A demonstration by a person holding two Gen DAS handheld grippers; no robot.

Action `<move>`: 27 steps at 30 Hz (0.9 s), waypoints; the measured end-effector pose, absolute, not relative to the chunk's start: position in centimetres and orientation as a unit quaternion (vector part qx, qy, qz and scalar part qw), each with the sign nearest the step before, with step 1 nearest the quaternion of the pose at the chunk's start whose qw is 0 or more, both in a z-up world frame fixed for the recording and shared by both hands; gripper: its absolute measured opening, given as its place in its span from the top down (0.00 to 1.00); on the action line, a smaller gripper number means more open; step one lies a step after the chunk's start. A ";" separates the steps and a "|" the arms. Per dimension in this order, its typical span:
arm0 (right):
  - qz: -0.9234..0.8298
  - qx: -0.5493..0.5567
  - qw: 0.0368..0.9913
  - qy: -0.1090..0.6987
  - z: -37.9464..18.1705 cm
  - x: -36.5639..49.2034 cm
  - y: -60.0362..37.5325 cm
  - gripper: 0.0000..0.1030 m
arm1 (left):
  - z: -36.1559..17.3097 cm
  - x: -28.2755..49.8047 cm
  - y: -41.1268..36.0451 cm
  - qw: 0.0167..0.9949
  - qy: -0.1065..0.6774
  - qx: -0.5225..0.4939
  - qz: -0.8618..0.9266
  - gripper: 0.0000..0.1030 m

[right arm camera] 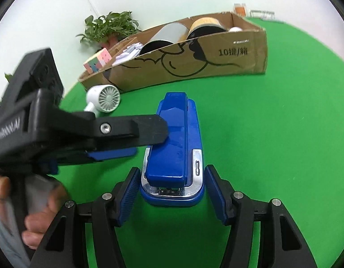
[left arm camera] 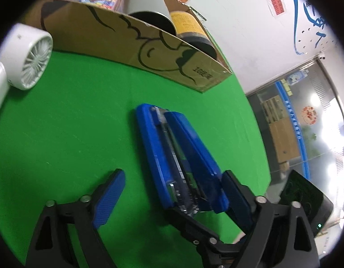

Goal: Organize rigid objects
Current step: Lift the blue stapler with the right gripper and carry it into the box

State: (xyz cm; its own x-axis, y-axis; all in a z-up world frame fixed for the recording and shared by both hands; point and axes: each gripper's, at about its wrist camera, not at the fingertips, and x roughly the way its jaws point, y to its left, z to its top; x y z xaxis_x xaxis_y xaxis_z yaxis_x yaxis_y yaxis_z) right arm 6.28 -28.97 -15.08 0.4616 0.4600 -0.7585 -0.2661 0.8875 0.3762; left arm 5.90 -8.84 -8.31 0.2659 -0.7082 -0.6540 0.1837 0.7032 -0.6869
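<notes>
Here the stapler (right arm camera: 175, 147) sits between the open, empty right tongs (right arm camera: 172, 197).

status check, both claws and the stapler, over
Both claws open: right claw straddles the blue stapler's front end, left claw alongside it. Stapler flat on green mat. Cardboard box beyond; handheld fan nearby.

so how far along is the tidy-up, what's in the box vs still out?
Done: two cylindrical cans and a cube already sit in the cardboard box. In hand: the blue stapler on the green cloth, right gripper open around its end, left gripper open beside it. Left: stapler and white fan remain outside.
</notes>
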 end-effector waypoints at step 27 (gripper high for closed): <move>0.282 0.073 0.876 0.385 -7.0 9.5 -22.4 0.46 | 1.2 7.8 -4.6 0.816 0.435 -0.230 -0.303 0.40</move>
